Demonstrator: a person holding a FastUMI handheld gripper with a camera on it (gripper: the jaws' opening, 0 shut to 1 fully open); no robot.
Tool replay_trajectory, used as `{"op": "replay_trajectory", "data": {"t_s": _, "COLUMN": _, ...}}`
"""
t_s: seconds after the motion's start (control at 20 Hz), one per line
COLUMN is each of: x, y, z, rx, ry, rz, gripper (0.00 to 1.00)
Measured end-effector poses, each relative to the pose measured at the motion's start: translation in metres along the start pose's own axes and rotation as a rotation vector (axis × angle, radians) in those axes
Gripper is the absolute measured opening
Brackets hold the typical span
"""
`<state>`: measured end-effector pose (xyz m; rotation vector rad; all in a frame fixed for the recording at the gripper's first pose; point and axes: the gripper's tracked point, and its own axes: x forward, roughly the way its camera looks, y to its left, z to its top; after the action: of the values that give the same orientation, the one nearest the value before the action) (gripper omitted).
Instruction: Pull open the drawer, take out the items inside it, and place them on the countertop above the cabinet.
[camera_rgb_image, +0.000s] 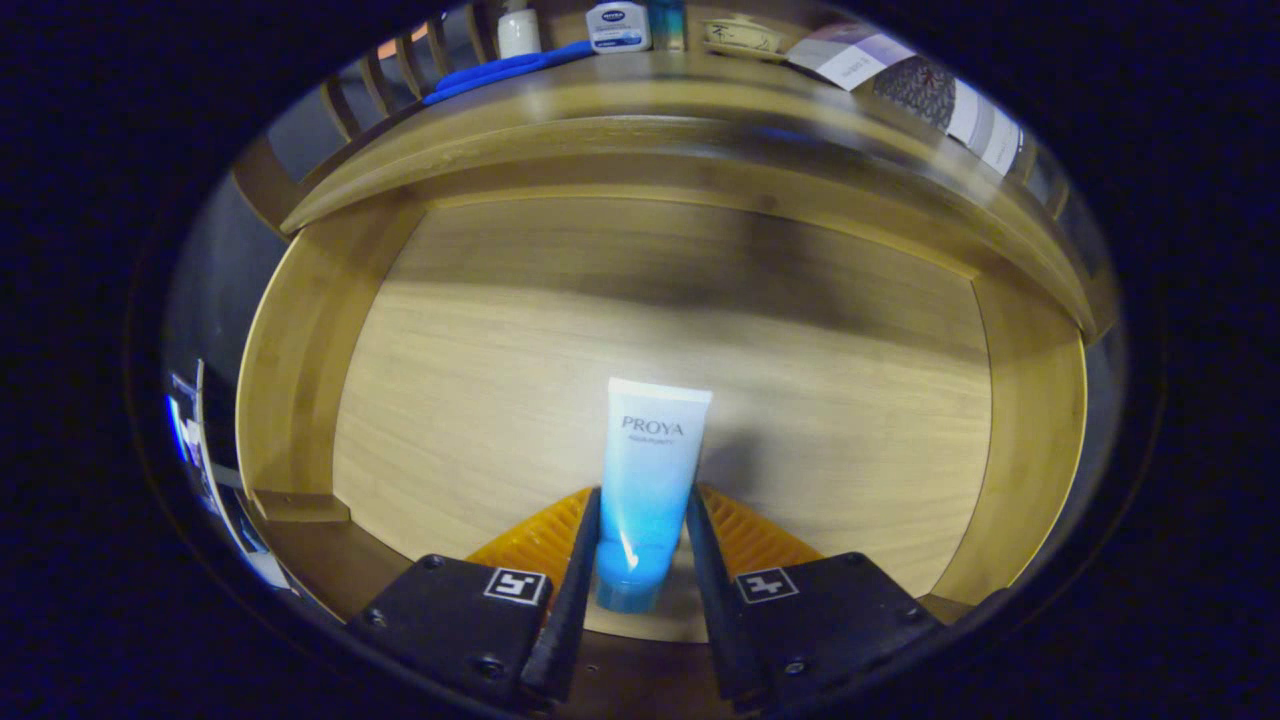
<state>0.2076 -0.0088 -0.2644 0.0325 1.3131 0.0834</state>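
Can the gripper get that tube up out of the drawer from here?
Probably yes: the gripper looks closed on the tube, and nothing lies above it in the open drawer.

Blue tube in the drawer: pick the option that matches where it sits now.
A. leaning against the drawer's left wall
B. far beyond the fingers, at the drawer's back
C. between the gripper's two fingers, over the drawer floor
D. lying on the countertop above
C: the blue tube stands between the two fingers of the gripper, which close on its lower sides above the drawer floor.

Open drawer (300, 330) floor bare around tube (650, 470), countertop (640, 95) edge overhanging the far end
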Motion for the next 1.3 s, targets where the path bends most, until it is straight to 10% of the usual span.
{"op": "replay_trajectory", "data": {"t_s": 0.6, "x": -0.098, "y": -0.011, "z": 0.027, "rx": -0.011, "ry": -0.251, "rz": 0.015, "gripper": 0.45}}
{"op": "replay_trajectory", "data": {"t_s": 1.3, "x": -0.160, "y": -0.028, "z": 0.141, "rx": 0.003, "ry": -0.375, "rz": -0.188, "gripper": 0.45}}
